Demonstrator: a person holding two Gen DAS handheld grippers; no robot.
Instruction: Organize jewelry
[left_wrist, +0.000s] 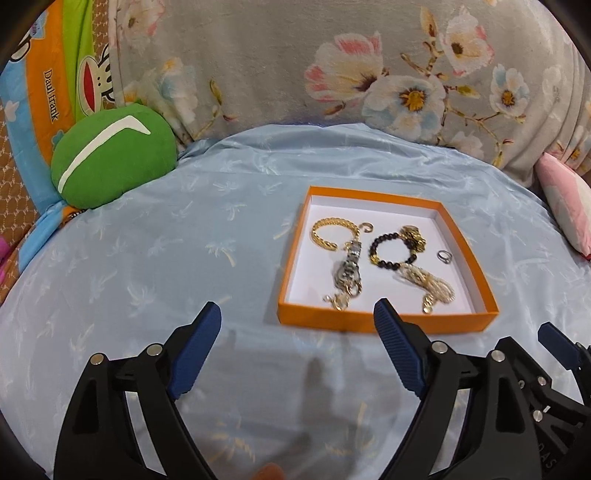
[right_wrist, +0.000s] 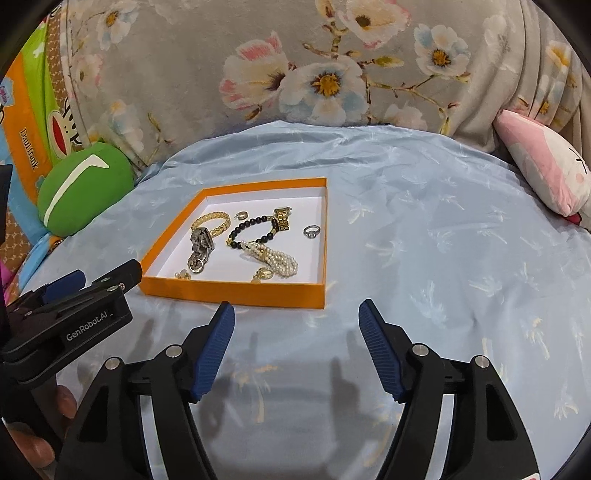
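Observation:
An orange box lid (left_wrist: 384, 319) (right_wrist: 236, 291) with a white floor lies on the light blue bedspread. Inside it lie a gold braided bangle (left_wrist: 334, 230) (right_wrist: 211, 223), a silver watch (left_wrist: 349, 271) (right_wrist: 201, 245), a black bead bracelet (left_wrist: 391, 251) (right_wrist: 255, 230), a pearl strand (left_wrist: 430, 282) (right_wrist: 277, 260), a gold watch (right_wrist: 283, 218) and a silver ring (left_wrist: 444, 256) (right_wrist: 311, 231). My left gripper (left_wrist: 297, 315) hovers open before the lid's near left corner, nothing between its blue pads. My right gripper (right_wrist: 297, 314) stands open just short of the lid's near wall, empty.
A green round cushion (left_wrist: 110, 155) (right_wrist: 83, 188) sits at the back left beside a colourful cartoon fabric (left_wrist: 48, 74). A flowered grey pillow (left_wrist: 332, 66) rises behind the bedspread. A pink plush (right_wrist: 543, 166) lies at the right. A hand (right_wrist: 40, 439) holds the left gripper.

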